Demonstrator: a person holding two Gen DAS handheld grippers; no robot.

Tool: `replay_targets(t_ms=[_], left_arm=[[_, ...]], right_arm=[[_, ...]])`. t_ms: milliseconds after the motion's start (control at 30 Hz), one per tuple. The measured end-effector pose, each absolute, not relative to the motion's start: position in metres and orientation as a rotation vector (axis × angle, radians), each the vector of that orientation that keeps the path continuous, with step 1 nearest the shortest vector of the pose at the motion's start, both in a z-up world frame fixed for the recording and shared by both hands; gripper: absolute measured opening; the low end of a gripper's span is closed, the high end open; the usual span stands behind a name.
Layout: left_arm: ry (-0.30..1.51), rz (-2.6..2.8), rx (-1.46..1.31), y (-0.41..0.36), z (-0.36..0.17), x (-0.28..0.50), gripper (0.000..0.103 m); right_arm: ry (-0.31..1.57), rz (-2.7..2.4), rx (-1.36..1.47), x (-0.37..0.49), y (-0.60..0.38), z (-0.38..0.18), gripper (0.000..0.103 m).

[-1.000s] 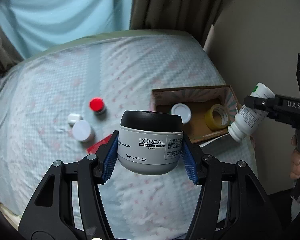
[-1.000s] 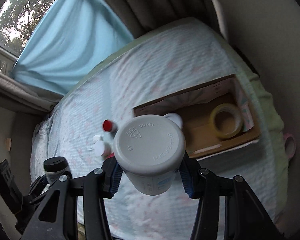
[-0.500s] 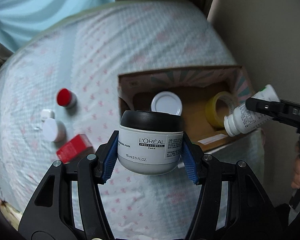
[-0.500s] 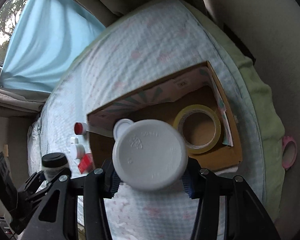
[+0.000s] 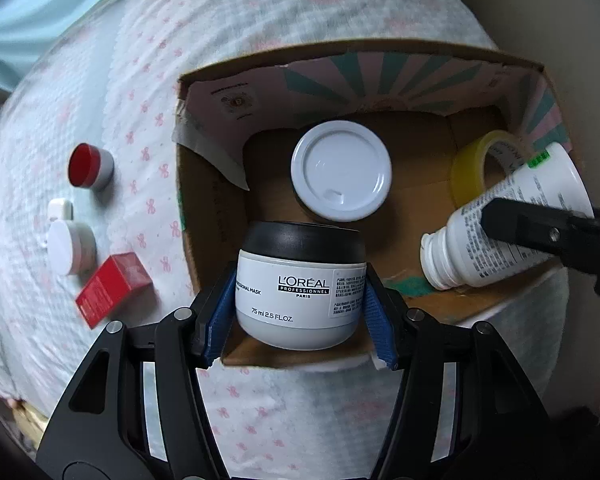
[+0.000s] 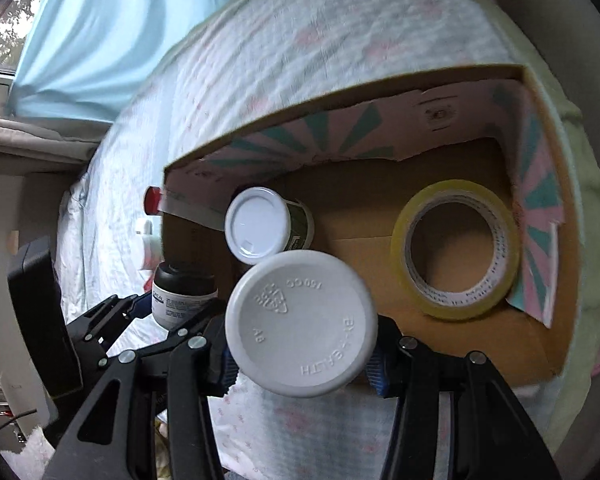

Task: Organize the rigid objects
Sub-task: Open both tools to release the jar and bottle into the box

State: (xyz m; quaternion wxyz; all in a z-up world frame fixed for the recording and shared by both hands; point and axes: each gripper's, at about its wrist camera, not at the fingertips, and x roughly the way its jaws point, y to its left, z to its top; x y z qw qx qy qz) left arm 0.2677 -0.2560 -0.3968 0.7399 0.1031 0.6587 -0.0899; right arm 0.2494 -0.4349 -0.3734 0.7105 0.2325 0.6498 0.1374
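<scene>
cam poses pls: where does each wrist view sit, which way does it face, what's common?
Left wrist: sits behind the left gripper, faces down into the cardboard box; its jaws clamp the L'Oreal jar; right gripper enters from the right.
Right wrist: sits behind the right gripper, faces the box; jaws clamp the white bottle.
Shared: box, yellow tape roll, white-lidded jar, both held items.

A black-lidded jar (image 5: 301, 287) and tilted white bottle (image 5: 504, 222) hung over the box (image 5: 340, 60), each clamped.
</scene>
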Motion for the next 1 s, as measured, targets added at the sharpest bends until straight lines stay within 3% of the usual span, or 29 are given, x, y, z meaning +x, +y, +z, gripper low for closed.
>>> replay_targets(t_ms=[333,367,400,433,467,1000], left_arm=[[1.428,-0.243,0.273,-0.270,-0.407,0.277,0.057],[1.421,-0.247,0.274,-0.271,-0.405,0.277,0.074],[1.397,-0.251,0.278,-0.272,-0.400,0.277,0.103],[1.378,-0.255,0.276,-0.272,-0.396,0.276,0.103],[1.365,-0.257,0.282,-0.273,-0.391,0.275,0.103],[1.368,-0.250,0.249,-0.261,-0.374,0.275,0.103]], right_arm=[[1.518,0.274,0.555,0.271,-0.436,-0.398,0.047],[1.503,0.239,0.568,0.274,-0.440,-0.395,0.055],[1.495,0.200,0.577,0.275,-0.446,-0.392,0.065],[1.487,0.145,0.595,0.276,-0.454,-0.388,0.098],[1.470,0.117,0.615,0.276,-0.461,-0.383,0.103],[1.457,0.064,0.627,0.258,-0.484,-0.370,0.103]])
